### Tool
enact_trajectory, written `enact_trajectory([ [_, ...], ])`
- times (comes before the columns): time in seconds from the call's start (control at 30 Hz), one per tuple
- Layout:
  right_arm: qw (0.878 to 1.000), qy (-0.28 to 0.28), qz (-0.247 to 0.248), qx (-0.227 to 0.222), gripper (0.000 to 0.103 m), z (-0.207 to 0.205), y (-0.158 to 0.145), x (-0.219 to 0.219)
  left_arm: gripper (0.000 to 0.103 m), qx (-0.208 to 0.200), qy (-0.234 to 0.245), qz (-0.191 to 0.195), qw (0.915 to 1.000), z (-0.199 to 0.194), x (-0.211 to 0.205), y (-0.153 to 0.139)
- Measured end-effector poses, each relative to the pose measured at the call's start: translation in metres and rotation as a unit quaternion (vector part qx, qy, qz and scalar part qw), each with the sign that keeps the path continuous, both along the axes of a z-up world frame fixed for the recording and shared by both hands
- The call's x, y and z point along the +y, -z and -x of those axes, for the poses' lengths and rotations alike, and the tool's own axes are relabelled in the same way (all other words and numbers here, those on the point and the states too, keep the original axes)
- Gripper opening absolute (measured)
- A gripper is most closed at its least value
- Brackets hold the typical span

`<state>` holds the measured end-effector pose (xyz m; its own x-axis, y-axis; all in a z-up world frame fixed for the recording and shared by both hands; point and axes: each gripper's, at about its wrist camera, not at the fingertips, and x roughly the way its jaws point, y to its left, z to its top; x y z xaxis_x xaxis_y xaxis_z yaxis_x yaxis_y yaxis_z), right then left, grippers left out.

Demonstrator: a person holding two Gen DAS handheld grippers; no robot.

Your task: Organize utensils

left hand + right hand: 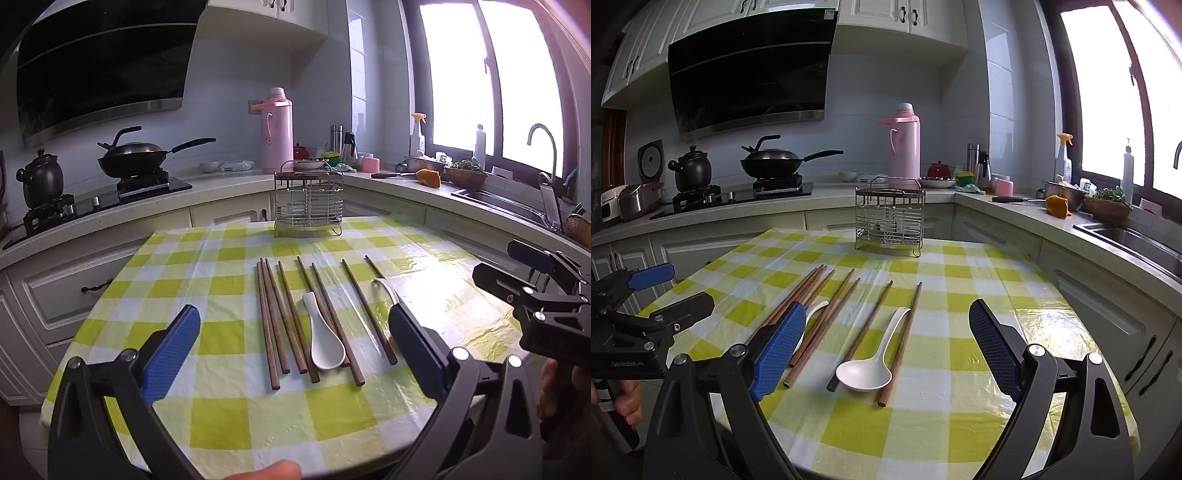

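green-white checked tablecloth [236, 424], white spoon [866, 373]

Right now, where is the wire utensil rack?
The wire utensil rack stands upright at the table's far edge, centred beyond the chopsticks, before the pink thermos.

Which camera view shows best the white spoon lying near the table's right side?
The right wrist view: the white spoon lies whole between two chopsticks. In the left wrist view only its handle shows; the left gripper's right finger hides the bowl.

Chopsticks [284, 321], spoons [866, 373] before rack [307, 201]
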<state>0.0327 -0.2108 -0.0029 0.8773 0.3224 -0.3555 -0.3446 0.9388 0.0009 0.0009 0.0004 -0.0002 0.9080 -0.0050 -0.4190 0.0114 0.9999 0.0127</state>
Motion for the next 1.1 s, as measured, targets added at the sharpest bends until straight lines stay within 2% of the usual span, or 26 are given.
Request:
enact_trajectory([
  [1.1, 1.000, 0.000, 0.000, -0.009, 0.085, 0.0025, -0.0033, -0.0001, 0.099, -0.007, 0.001, 0.000, 1.0000, -0.0004, -0.0064, 0.0054],
])
